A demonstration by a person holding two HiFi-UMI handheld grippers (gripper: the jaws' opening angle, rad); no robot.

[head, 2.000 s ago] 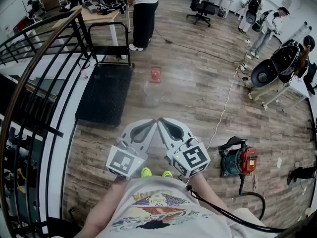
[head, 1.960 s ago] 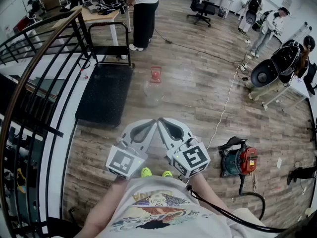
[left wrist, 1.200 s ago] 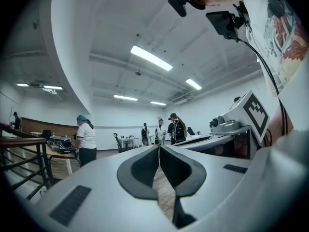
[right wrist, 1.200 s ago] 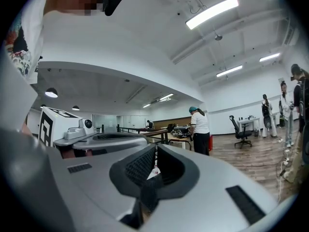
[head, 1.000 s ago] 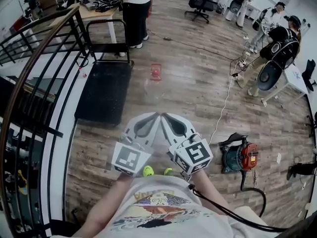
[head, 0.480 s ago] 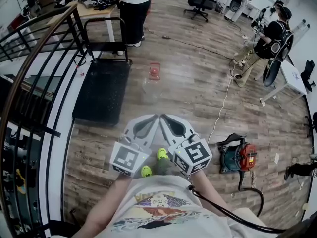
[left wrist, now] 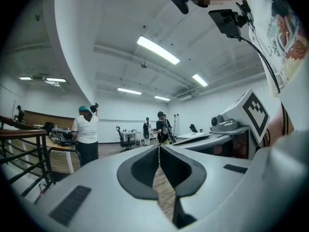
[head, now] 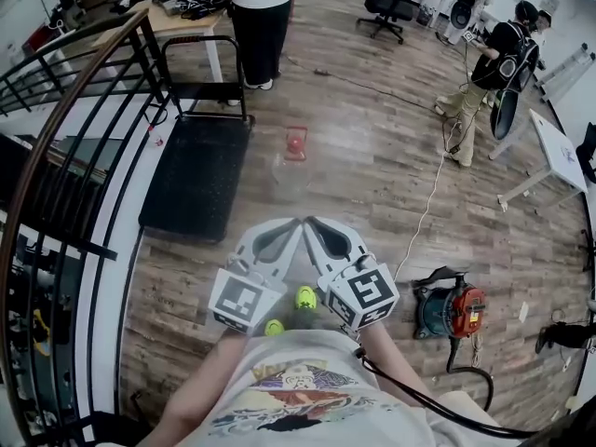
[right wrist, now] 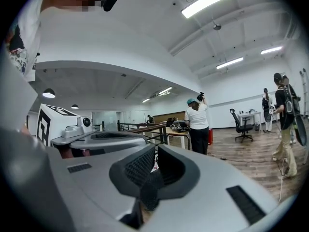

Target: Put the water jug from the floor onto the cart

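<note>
Right now the left gripper [head: 294, 223] and the right gripper [head: 309, 221] are held side by side, tips almost touching. Both pairs of jaws are pressed together with nothing between them, since nothing is picked up yet. The water jug [head: 290, 173] is seen on the floor, well ahead of the jaws, just beside the cart [head: 191, 180].

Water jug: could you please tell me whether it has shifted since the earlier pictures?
No. The water jug sits in the same spot, just right of the cart near its far end, as before.
</note>
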